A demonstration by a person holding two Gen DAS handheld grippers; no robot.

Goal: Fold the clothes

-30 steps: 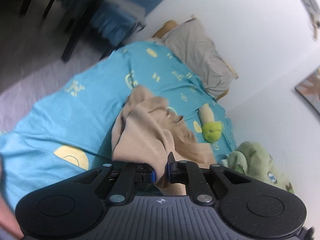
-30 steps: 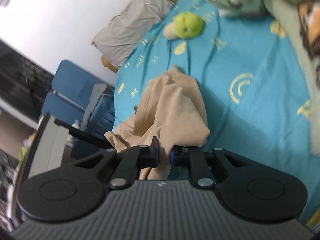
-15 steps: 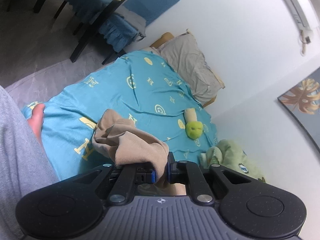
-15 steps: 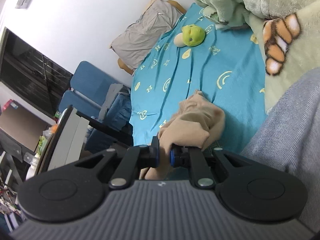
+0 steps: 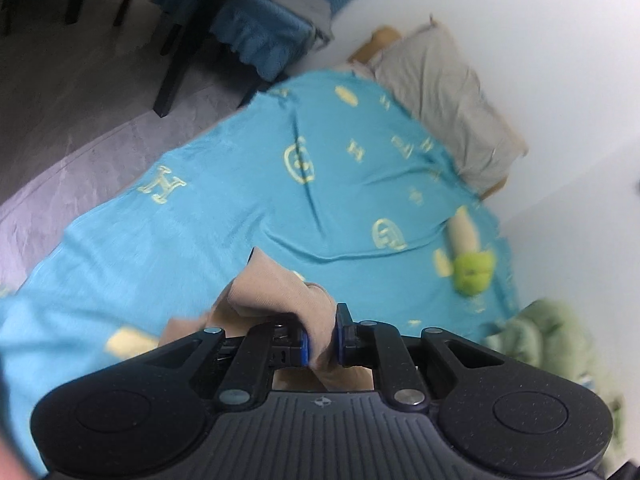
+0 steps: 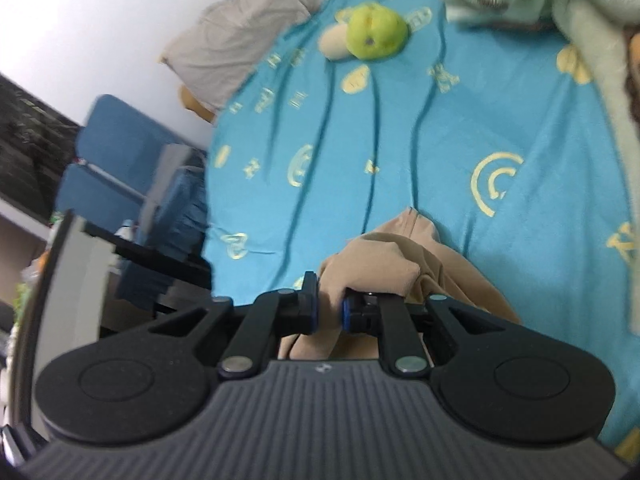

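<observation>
A tan garment is bunched at my left gripper, which is shut on a fold of it above the turquoise bed sheet. In the right wrist view the same tan garment is pinched in my right gripper, also shut on it, with cloth hanging below toward the sheet. Most of the garment is hidden behind the gripper bodies.
A grey pillow lies at the head of the bed. A green plush toy rests on the sheet; it also shows in the right wrist view. A pale green plush blanket lies along the wall side. Blue chairs stand beside the bed.
Both grippers have moved back down over the bed with the garment still pinched. The person's grey-clad body has left both views. The bunched cloth looks smaller in view.
</observation>
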